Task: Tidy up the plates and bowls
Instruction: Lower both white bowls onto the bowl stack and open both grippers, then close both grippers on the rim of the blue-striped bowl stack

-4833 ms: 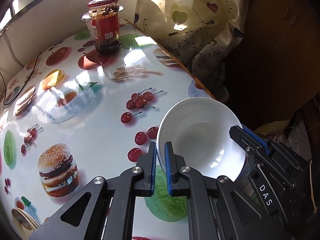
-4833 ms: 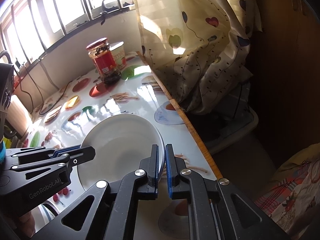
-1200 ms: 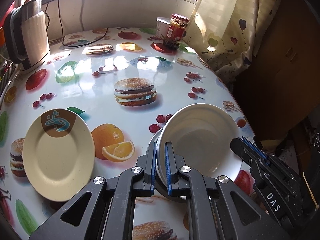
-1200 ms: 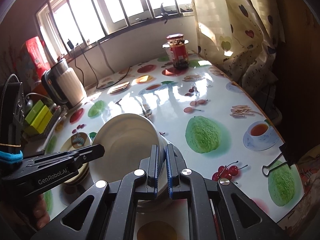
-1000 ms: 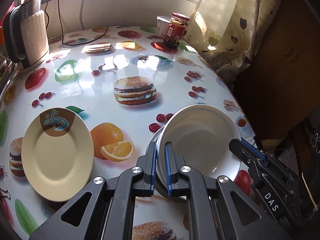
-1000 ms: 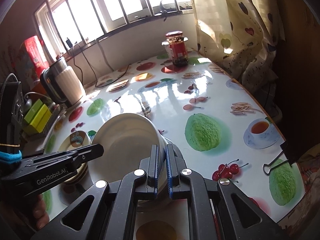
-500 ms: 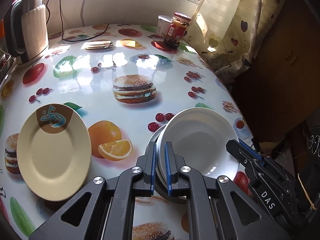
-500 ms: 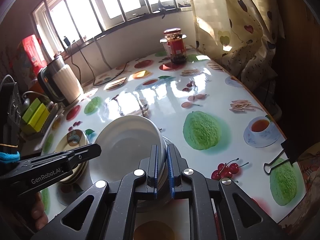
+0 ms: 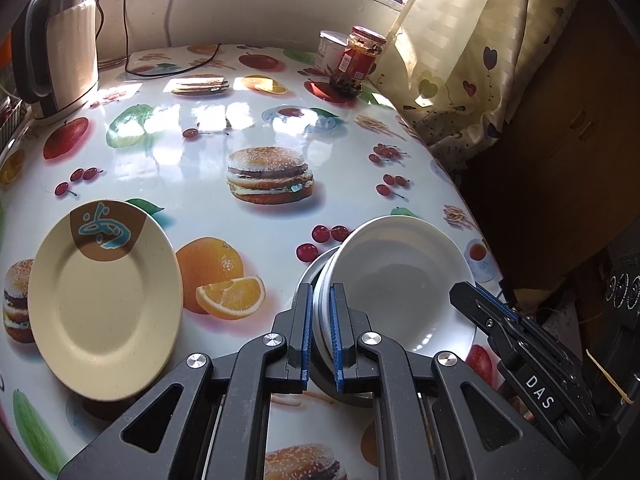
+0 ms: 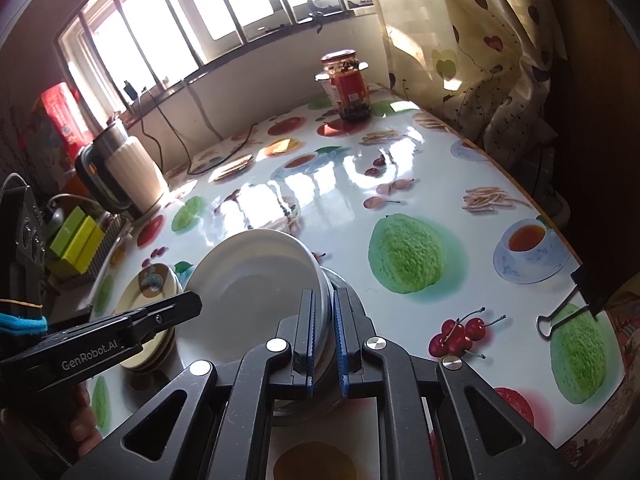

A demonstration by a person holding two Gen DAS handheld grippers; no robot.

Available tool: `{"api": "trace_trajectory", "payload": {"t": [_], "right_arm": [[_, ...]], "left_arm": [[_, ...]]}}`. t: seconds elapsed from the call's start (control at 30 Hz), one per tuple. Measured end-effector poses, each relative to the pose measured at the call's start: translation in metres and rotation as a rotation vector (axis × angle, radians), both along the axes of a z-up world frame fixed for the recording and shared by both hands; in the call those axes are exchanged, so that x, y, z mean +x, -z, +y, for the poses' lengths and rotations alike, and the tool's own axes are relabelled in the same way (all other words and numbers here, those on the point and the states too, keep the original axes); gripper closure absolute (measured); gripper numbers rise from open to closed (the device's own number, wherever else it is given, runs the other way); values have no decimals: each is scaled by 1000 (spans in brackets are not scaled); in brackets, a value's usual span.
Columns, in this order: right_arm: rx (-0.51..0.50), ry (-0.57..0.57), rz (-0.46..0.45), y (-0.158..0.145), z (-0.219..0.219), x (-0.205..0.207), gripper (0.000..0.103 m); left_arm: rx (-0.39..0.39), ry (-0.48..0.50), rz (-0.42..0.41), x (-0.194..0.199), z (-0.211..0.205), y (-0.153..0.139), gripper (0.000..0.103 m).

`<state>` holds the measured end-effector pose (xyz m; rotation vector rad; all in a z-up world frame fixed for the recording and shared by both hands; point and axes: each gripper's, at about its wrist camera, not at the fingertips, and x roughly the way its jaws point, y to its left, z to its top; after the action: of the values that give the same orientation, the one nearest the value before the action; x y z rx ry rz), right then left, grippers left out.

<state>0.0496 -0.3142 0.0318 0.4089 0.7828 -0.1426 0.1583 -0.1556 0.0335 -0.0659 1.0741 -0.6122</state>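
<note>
Tilted white bowl [image 9: 400,280] on, seemingly, metal bowl [image 10: 340,280]; beige plate [image 9: 104,300] alongside.

— What stands around the table [image 10: 460,184]?
— A barred window [image 10: 224,12] behind it pours sunlight onto its glossy fruit-print top; a heart-patterned curtain [image 10: 472,40] hangs beside it, dark wooden cabinets [image 9: 568,128] just past that.

The desk [image 9: 280,120] has a glossy covering printed with fruit and burgers. On it: a cream plate [image 9: 104,300] at the left, a kettle [image 9: 60,40] and a red-lidded jar [image 9: 360,60] toward the back.
</note>
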Motion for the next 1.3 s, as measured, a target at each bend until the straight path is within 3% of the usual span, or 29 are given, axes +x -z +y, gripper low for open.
{"api": "trace_trajectory", "payload": {"t": [0.23,0.43,0.63,1.0,1.3], "right_arm": [[13,-10,-5,0,0,-1,92],[3,-11,-52,-6,0,-10,72],[-23,9,-96,-12,-4,-24,61],[0,82,-72,8,-24,-44,59],[17,61,-38,29,-26,-45,59]], "left_arm": [[7,-5,-30,-5,5,-1,86],[-18,-24,-63,-9,18,-5,76],[-38,-67,-67,-12,39,-3,74],[-60,-80,-11,-18,46,20,74],[-53,-65,18,-23,35,34,74]]}}
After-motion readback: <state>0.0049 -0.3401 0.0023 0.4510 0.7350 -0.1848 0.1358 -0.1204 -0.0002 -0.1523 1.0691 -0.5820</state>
